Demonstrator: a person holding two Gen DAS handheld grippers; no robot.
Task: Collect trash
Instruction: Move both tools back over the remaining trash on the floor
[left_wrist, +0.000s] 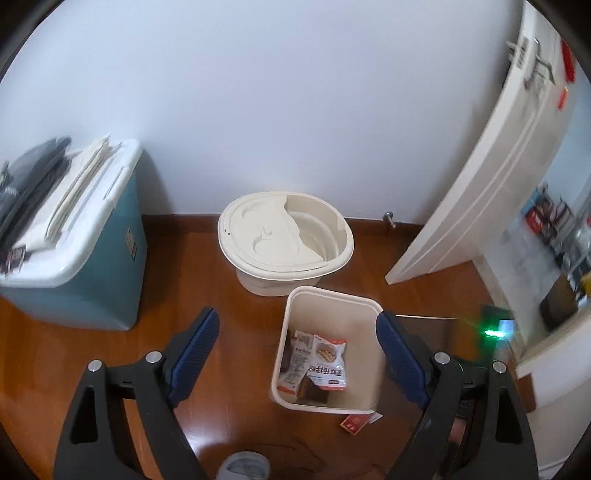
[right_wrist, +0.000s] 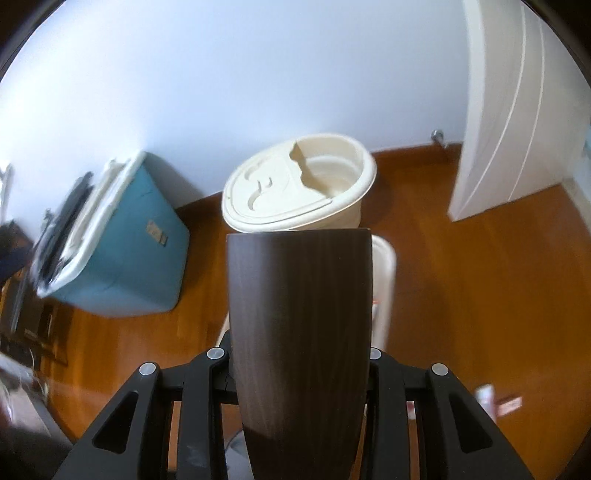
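On the wooden floor (left_wrist: 229, 424) by the wall, a blue storage box (left_wrist: 92, 266) and a cream tub (left_wrist: 284, 240) with its lid slid partly open are standing, and nearer the camera the small white bin (left_wrist: 328, 354) is sitting upright with snack wrappers (left_wrist: 317, 362) already lying inside it. By my reading, the collecting is partly done: a red scrap (left_wrist: 356, 422) is lying on the floor, touching the bin's base, with more scraps (right_wrist: 508, 400) waiting further off. The left gripper (left_wrist: 297, 356) is hovering with its jaws spread wide and empty. The right gripper (right_wrist: 301, 354) is gripping a dark wood-grain panel (right_wrist: 299, 325), jaws closed against it.
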